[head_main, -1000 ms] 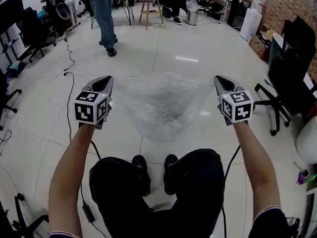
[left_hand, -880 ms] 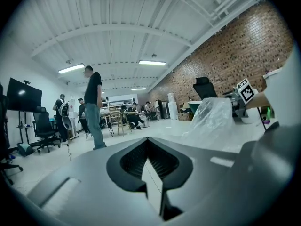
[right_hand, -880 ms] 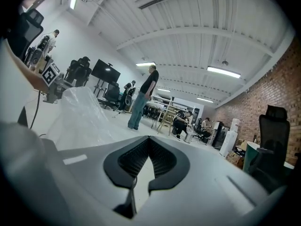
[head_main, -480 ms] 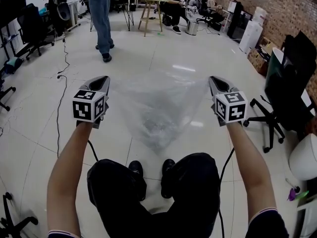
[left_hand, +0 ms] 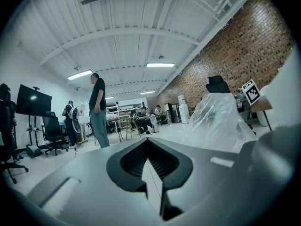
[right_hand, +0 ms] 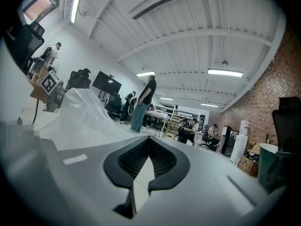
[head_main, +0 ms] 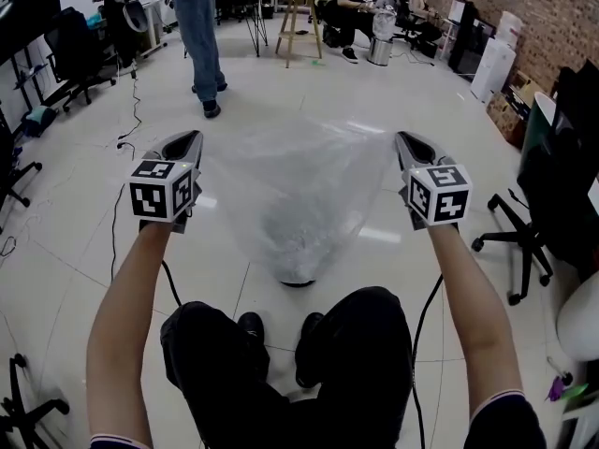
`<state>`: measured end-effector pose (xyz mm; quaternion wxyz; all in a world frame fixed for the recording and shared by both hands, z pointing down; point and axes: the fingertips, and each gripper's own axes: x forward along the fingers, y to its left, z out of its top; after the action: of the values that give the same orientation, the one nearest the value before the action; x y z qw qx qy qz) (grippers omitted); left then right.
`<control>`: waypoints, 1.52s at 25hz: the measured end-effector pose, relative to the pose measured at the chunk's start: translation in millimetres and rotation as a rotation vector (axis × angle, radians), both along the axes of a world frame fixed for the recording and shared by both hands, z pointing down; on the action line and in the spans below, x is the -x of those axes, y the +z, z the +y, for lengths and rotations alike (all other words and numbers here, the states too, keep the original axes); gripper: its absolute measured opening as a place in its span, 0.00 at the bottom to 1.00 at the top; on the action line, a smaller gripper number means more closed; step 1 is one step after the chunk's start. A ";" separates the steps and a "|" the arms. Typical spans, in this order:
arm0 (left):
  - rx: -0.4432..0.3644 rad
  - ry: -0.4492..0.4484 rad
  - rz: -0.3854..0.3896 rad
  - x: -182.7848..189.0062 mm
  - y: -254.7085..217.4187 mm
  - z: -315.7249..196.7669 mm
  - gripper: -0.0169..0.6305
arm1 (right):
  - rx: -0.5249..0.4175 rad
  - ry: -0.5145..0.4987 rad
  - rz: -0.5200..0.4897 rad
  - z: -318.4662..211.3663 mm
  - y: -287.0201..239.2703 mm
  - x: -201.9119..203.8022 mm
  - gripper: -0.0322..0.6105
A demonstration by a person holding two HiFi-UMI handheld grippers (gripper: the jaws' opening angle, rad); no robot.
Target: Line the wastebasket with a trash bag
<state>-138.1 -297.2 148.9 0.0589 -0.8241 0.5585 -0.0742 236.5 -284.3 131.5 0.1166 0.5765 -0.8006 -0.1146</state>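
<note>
Left gripper (head_main: 190,138) and right gripper (head_main: 405,140) jaws pinch opposite ends of the trash bag (head_main: 299,195) rim; pulling wider risks tearing or slipping the film.

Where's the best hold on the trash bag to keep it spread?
Its top edge, at opposite ends, pinched from the outer sides, as the left gripper and right gripper do now; the trash bag hangs limp below that taut edge.

Your left gripper (left_hand: 149,141) shows its jaws pressed together, with the clear trash bag (left_hand: 218,119) bulging on their right.
</note>
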 end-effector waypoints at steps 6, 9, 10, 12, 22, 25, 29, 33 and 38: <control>-0.025 -0.008 -0.016 -14.7 -21.2 -10.0 0.05 | -0.019 -0.025 -0.030 -17.3 -10.1 -0.2 0.05; -0.034 -0.012 -0.019 -21.4 -27.8 -15.7 0.05 | -0.026 -0.023 -0.044 -26.1 -13.6 -4.2 0.05; -0.036 -0.014 -0.020 -21.9 -30.2 -17.8 0.05 | -0.028 -0.021 -0.047 -28.7 -15.1 -5.3 0.05; -0.036 -0.017 -0.023 -22.4 -33.6 -22.4 0.05 | -0.030 -0.016 -0.049 -33.4 -18.0 -7.7 0.05; 0.017 -0.026 -0.013 -25.8 -9.2 -39.1 0.05 | -0.002 -0.008 -0.045 -47.5 -2.6 -8.8 0.05; 0.043 -0.026 -0.014 -25.6 6.8 -41.8 0.05 | 0.020 -0.011 -0.041 -50.2 12.6 -6.4 0.05; 0.089 -0.025 -0.016 -24.8 33.1 -42.7 0.05 | 0.070 -0.004 -0.038 -50.8 44.2 -6.4 0.05; 0.137 -0.016 -0.020 -26.9 62.6 -42.0 0.05 | 0.113 0.008 -0.037 -49.8 72.7 -10.8 0.05; 0.192 -0.008 -0.025 -31.5 97.8 -43.9 0.05 | 0.169 0.017 -0.034 -49.0 109.4 -16.2 0.05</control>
<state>-106.7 -341.1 246.6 -0.0134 -0.8226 0.5515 -0.1380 252.7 -333.3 240.9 0.1523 0.5731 -0.8044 -0.0360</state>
